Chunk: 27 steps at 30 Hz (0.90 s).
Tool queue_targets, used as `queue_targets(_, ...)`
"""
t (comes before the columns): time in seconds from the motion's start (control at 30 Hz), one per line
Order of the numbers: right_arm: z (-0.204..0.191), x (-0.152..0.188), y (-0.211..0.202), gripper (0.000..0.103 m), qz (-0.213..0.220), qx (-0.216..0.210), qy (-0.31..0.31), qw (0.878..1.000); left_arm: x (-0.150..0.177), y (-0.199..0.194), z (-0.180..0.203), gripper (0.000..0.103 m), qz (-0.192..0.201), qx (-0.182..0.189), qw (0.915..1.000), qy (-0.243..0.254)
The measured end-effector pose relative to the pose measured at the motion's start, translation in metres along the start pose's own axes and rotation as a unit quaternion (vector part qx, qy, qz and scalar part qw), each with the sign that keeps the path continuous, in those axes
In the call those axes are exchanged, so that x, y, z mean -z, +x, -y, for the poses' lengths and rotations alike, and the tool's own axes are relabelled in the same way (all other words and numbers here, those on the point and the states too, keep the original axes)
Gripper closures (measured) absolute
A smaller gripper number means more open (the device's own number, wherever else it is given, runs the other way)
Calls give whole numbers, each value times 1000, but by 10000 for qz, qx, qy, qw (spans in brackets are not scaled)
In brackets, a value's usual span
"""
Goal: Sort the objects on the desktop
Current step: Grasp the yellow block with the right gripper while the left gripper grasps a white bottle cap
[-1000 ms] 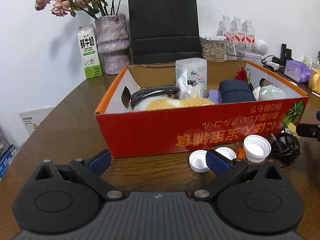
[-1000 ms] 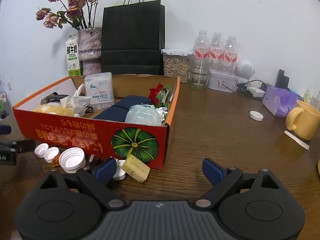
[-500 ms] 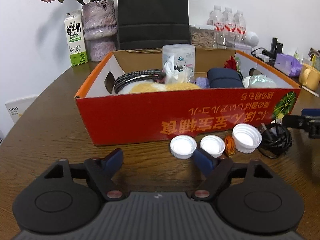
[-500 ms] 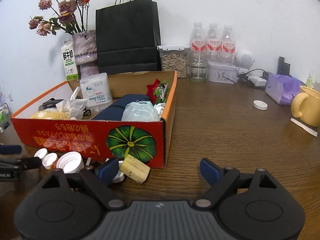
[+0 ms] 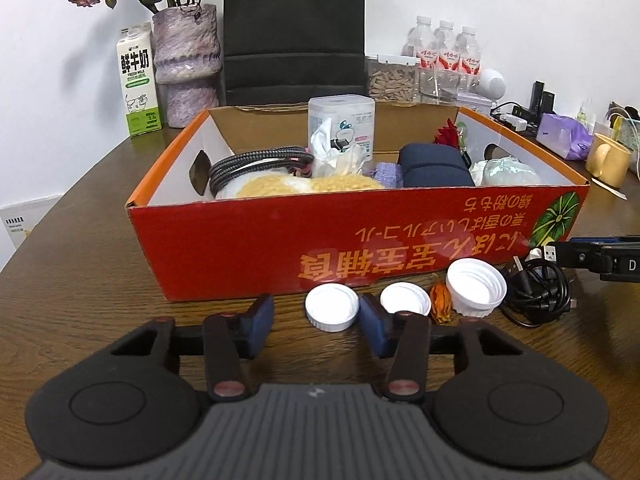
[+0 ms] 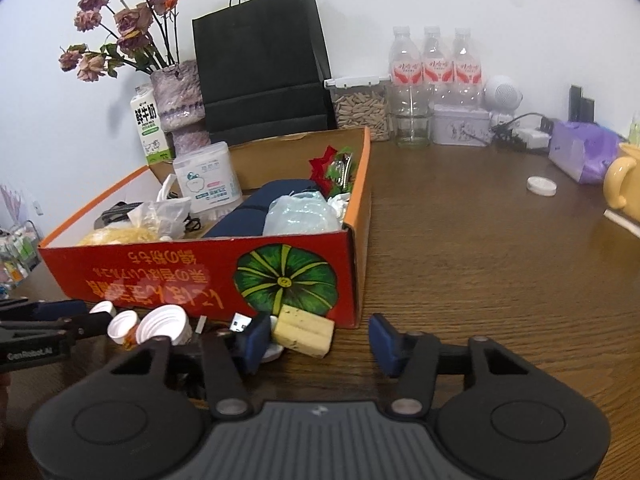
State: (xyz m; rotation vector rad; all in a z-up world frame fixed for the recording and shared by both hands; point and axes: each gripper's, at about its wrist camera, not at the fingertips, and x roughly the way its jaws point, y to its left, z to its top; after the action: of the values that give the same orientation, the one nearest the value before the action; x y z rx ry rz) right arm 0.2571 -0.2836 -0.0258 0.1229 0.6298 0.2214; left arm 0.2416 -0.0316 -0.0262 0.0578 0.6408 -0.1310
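The left gripper is held low over the brown wooden table, its jaws apart and closing. A white bottle cap lies between and just beyond the blue pads, which do not press on it. Beside it, toward the right, a second small white cap, an orange object, a larger white cap and a coiled black cable are lined up along the front of the box.

The right gripper is seen near the box's front right corner, its jaws also apart and closing, with nothing clamped. A pale yellow block lies on the table just beyond its left pad.

Behind these, a red cardboard box with a green pumpkin print is filled with a braided cable, bags, a dark blue roll and a white canister. Farther back, against the white wall, a milk carton, a vase of dried roses, a black paper bag and three water bottles are ranged. A yellow mug stands at the far right.
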Motion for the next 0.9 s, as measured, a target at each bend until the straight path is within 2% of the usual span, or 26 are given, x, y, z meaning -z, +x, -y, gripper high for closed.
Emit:
queue_targets(0.07,1,0,0,67,-14,-115,63,9999,0,0,0,61,6,32,10000,5)
queue_targets(0.13,0,0,-1,71,-5,-228,71,9997,1,0,0,64,14,59,10000,-5)
queue_targets(0.3,-2,2,-3,71,66,-155,24,9999,1,0,-1,73,31,120,9999,-58)
queue_targets(0.6,-3,3,-8,71,196,-92,11,9998,1,-1,0,74,57,72,10000,-10)
queue_targets(0.9,-2,4,-25,72,448,-80,146,9989,3,-16,-1,74,262,59,9996,-112)
